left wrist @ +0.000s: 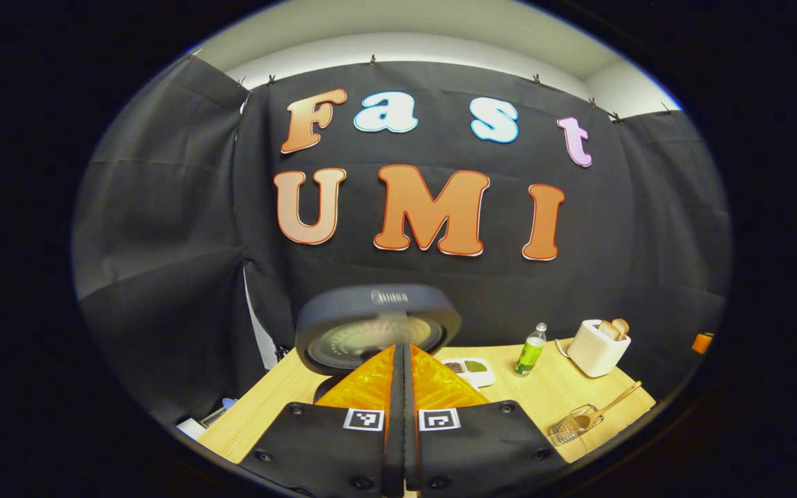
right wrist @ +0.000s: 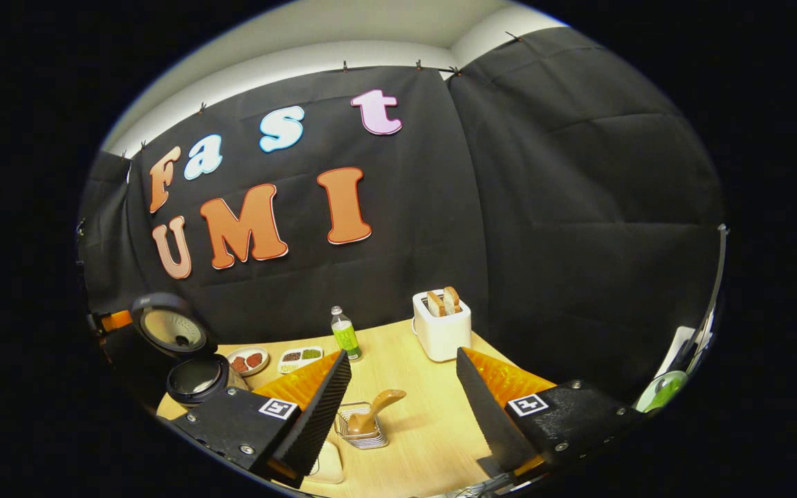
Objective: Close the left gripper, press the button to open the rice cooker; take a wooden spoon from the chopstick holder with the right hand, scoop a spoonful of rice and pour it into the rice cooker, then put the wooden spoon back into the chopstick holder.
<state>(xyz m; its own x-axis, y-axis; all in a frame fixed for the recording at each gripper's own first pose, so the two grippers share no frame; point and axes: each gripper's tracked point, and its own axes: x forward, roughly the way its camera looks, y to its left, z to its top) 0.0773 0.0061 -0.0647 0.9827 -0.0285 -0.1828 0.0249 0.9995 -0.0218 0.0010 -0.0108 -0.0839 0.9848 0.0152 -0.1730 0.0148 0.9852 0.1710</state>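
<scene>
Standing open on the wooden table (right wrist: 426, 429), the rice cooker (right wrist: 194, 377) is showing its raised lid (left wrist: 378, 328) just past the left gripper (left wrist: 403, 360), whose fingers are pressing together on nothing. Hovering spread wide, the right gripper (right wrist: 404, 377) is framing the wire chopstick holder (right wrist: 360, 425), where the wooden spoon (right wrist: 376, 408) is leaning.

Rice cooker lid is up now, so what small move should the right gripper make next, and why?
Probably lower the open right gripper toward the wooden spoon in the wire chopstick holder. The dark round rice cooker already stands open, the spoon is untouched, and its handle lies between the spread fingers, just ahead.
</scene>
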